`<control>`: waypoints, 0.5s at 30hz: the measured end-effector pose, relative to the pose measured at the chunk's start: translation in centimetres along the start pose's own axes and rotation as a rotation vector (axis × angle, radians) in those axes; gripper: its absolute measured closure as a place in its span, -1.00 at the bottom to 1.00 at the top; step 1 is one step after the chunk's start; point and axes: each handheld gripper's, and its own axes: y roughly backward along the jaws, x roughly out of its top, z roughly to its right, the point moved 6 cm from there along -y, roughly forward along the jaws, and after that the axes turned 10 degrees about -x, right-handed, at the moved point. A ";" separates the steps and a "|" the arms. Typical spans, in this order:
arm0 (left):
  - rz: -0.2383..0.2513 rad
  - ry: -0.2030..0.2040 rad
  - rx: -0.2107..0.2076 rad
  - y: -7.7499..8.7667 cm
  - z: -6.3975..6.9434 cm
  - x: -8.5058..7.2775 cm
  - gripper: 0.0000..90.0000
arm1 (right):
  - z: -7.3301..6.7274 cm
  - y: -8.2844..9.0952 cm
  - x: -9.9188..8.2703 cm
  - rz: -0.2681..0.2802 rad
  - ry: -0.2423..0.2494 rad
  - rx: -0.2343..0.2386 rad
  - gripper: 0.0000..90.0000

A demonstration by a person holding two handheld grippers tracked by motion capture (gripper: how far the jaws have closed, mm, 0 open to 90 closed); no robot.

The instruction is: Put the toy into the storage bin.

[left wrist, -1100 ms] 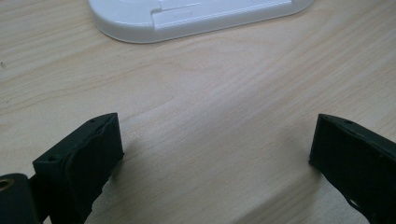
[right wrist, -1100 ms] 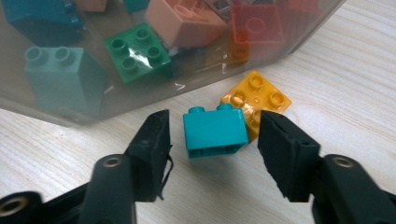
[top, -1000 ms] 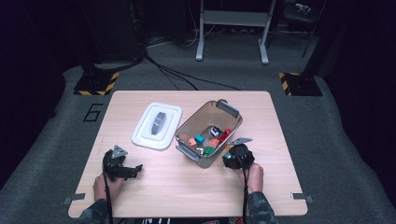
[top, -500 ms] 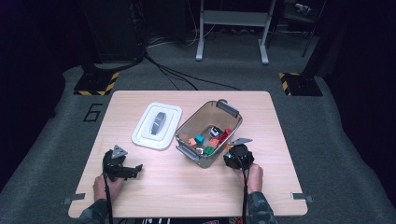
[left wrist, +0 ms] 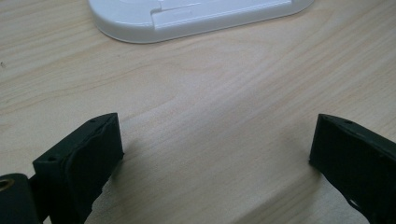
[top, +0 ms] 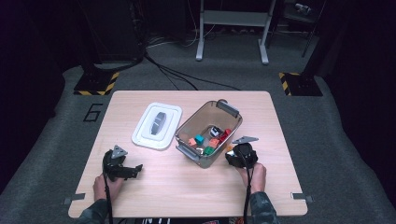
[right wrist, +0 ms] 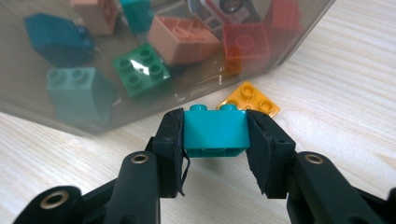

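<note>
My right gripper (right wrist: 215,135) is shut on a teal two-stud brick (right wrist: 215,130), held just above the wooden table beside the clear bin's near wall (right wrist: 28,84). Its jaws have just been closing, with that brick between them. An orange flat brick (right wrist: 250,100) lies on the table right behind it, against the bin. In the high view the right gripper (top: 232,151) sits at the bin's near right corner (top: 212,158). My left gripper (top: 135,169) rests at the table's front left, open with nothing between its jaws (left wrist: 215,140).
The clear bin (top: 196,122) holds several coloured bricks, among them a green one (right wrist: 140,70). A white lid (top: 156,125) lies flat to the bin's left, its edge (left wrist: 187,14) ahead of the left gripper. The wooden table (top: 187,186) ends close behind both hands.
</note>
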 end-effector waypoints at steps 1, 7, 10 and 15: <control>0.000 0.000 0.000 0.0 0.0 0.0 -0.95 | 0.1 0.2 0.1 0.000 -0.007 0.000 0.30; 0.000 0.000 0.001 0.0 0.0 0.0 -0.95 | 0.4 0.9 0.5 0.009 -0.018 0.005 0.30; 0.000 0.000 0.000 0.0 0.0 0.0 -0.95 | 0.6 1.2 0.7 0.017 -0.013 0.002 0.30; 0.000 0.000 0.000 0.0 0.0 0.0 -0.95 | 1.1 1.8 1.1 0.031 -0.021 0.002 0.30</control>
